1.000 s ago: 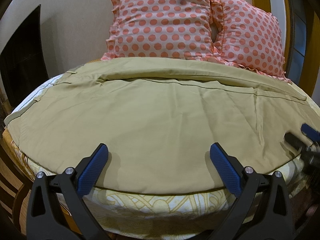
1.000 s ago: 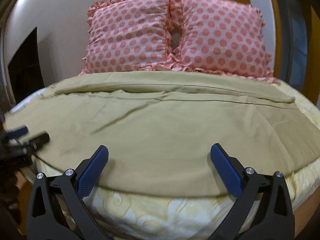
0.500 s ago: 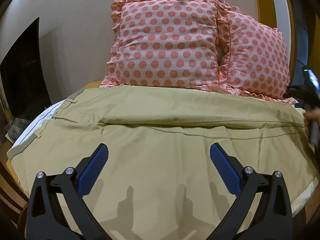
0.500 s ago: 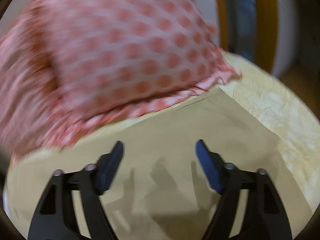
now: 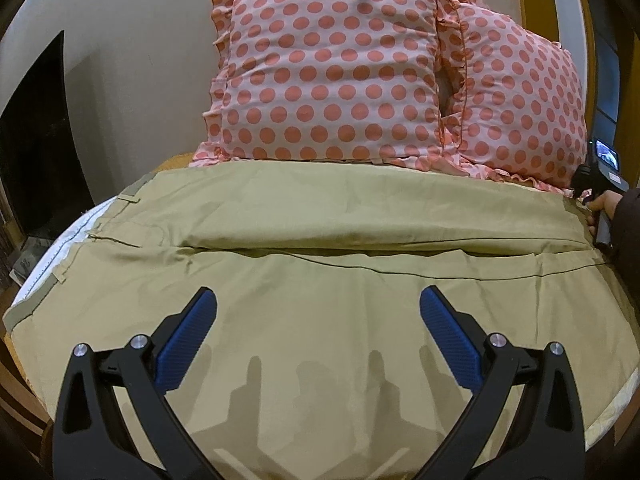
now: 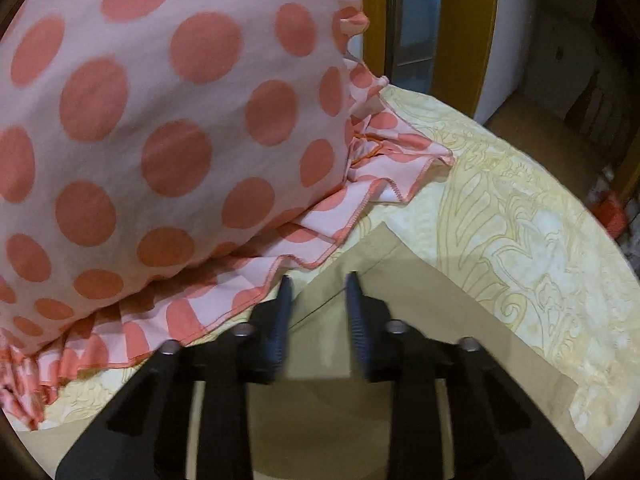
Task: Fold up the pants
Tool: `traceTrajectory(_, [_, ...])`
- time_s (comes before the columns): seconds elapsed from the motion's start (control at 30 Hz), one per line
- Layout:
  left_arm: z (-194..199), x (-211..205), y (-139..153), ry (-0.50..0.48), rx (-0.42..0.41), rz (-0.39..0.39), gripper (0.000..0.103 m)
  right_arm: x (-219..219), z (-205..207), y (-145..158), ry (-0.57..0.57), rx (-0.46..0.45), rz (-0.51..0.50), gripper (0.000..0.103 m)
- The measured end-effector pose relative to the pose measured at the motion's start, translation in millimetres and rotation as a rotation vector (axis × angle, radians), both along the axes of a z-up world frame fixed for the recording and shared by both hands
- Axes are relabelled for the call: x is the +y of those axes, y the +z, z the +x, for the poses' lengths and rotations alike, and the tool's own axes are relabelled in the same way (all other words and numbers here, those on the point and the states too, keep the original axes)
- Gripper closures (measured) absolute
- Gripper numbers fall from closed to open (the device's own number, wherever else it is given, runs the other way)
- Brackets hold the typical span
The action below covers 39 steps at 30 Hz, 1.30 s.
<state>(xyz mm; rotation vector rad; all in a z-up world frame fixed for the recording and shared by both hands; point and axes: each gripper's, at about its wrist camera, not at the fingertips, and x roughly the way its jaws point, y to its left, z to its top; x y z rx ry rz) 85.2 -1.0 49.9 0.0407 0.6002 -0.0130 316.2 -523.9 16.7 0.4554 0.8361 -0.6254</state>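
Observation:
Khaki pants (image 5: 320, 264) lie spread sideways across the bed, waistband at the left, leg hems at the right. My left gripper (image 5: 318, 320) is open and empty, hovering above the near leg. My right gripper (image 6: 318, 288) is low over the far hem corner of the pants (image 6: 400, 320), next to the pillow frill. Its jaws are partly closed with a narrow gap, fabric between them. In the left wrist view the right gripper's body (image 5: 600, 184) and the hand holding it show at the far right.
Two pink polka-dot pillows (image 5: 332, 76) (image 6: 160, 120) stand against the wall behind the pants. A yellow patterned bedsheet (image 6: 520, 240) covers the bed. A doorway with a wooden frame (image 6: 460, 20) is at the right. A dark cabinet (image 5: 36, 140) stands at the left.
My right gripper swung from the near edge to the far right hem corner by the pillow, and its jaws narrowed. My left gripper rose and moved forward over the pants.

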Motion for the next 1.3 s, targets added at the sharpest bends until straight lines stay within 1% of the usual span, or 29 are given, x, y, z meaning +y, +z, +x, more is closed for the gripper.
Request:
traceTrajectory(0.03, [0.1, -0.3, -0.4, 0.000, 0.002, -0.001, 0.002, -4.8, -1.8, -0.7, 0.009, -0.021, 0.023, 0.095])
traceTrajectory(0.1, [-1.6, 0.5, 0.1, 0.005, 0.007, -0.005, 0.002, -19.8, -15.9, -2.9, 0.029, -0.116, 0.111, 0.100])
traceTrajectory(0.17, [-4.8, 2.8, 1.5, 0.010, 0.003, -0.011, 0.002, -24.9, -30.9, 4.9, 0.039, -0.196, 0.151, 0.101])
traceTrajectory(0.23, [-8.9, 6.7, 6.0, 0.019, -0.010, -0.019, 0.002, -30.3, -63.3, 16.2, 0.075, -0.328, 0.207, 0.101])
traceTrajectory(0.3, [-12.7, 11.3, 11.5, 0.026, -0.029, -0.025, 0.002, -30.3, -101.7, 26.8, 0.107, -0.438, 0.258, 0.101])
traceTrajectory(0.37, [-15.6, 15.1, 16.8, 0.033, -0.046, -0.033, 0.002, -22.7, -155.1, 35.8, 0.140, -0.535, 0.298, 0.101])
traceTrajectory(0.4, [-17.0, 17.1, 20.3, 0.034, -0.054, -0.040, 0.002, -17.2, -177.7, 39.6, 0.146, -0.561, 0.307, 0.101])
traceTrajectory(0.43, [-18.4, 18.9, 23.8, 0.034, -0.063, -0.050, 0.002, -13.5, -208.8, 38.8, 0.141, -0.585, 0.310, 0.102])
traceTrajectory(0.47, [-19.3, 20.2, 26.4, 0.035, -0.070, -0.056, 0.002, -8.9, -236.1, 35.1, 0.132, -0.592, 0.311, 0.102])
traceTrajectory(0.5, [-20.5, 21.7, 30.5, 0.039, -0.084, -0.068, 0.002, -1.5, -254.4, 33.0, 0.122, -0.584, 0.313, 0.101])
traceTrajectory(0.53, [-21.0, 22.5, 33.0, 0.043, -0.094, -0.077, 0.002, 0.2, -275.7, 23.3, 0.106, -0.566, 0.331, 0.101])
traceTrajectory(0.6, [-20.6, 22.8, 38.3, 0.047, -0.109, -0.091, 0.002, -3.5, -292.1, 6.9, 0.091, -0.523, 0.399, 0.101])
traceTrajectory(0.67, [-20.5, 21.8, 41.9, 0.046, -0.116, -0.104, 0.002, -8.7, -292.0, -4.9, 0.089, -0.510, 0.522, 0.100])
traceTrajectory(0.7, [-20.9, 21.3, 42.8, 0.044, -0.116, -0.109, 0.002, -5.4, -289.2, -2.2, 0.107, -0.510, 0.541, 0.100])
traceTrajectory(0.77, [-24.0, 20.6, 44.2, 0.036, -0.117, -0.127, 0.002, 4.1, -276.0, 6.7, 0.160, -0.517, 0.539, 0.098])
traceTrajectory(0.8, [-25.6, 20.2, 44.1, 0.036, -0.119, -0.129, 0.002, 9.4, -269.7, 8.7, 0.185, -0.525, 0.566, 0.090])
traceTrajectory(0.83, [-26.7, 19.5, 43.7, 0.039, -0.120, -0.126, 0.002, 13.0, -258.0, 8.0, 0.209, -0.532, 0.627, 0.072])
traceTrajectory(0.87, [-26.5, 20.2, 43.4, 0.039, -0.120, -0.123, 0.002, 16.1, -247.3, 6.1, 0.228, -0.529, 0.680, 0.062])
traceTrajectory(0.9, [-27.3, 19.2, 43.0, 0.041, -0.117, -0.114, 0.002, 23.1, -226.8, 5.0, 0.250, -0.506, 0.719, 0.050])
traceTrajectory(1.0, [-28.6, 15.8, 41.7, 0.041, -0.112, -0.082, 0.002, 38.8, -189.9, 2.0, 0.306, -0.484, 0.733, 0.050])
traceTrajectory(1.1, [-30.1, 13.4, 41.2, 0.045, -0.121, -0.047, 0.002, 49.9, -158.9, -14.3, 0.314, -0.423, 0.798, 0.051])
traceTrajectory(1.13, [-30.1, 12.8, 40.7, 0.044, -0.122, -0.036, 0.002, 52.2, -152.8, -22.8, 0.293, -0.383, 0.809, 0.060])
traceTrajectory(1.2, [-29.6, 12.3, 39.1, 0.041, -0.120, -0.025, 0.002, 51.7, -151.6, -29.0, 0.253, -0.354, 0.796, 0.072])
traceTrajectory(1.23, [-28.6, 12.5, 38.5, 0.040, -0.119, -0.025, 0.002, 47.3, -154.7, -31.2, 0.221, -0.360, 0.797, 0.076])
traceTrajectory(1.3, [-25.4, 14.0, 36.6, 0.042, -0.110, -0.030, 0.002, 33.5, -162.3, -34.4, 0.132, -0.385, 0.786, 0.077])
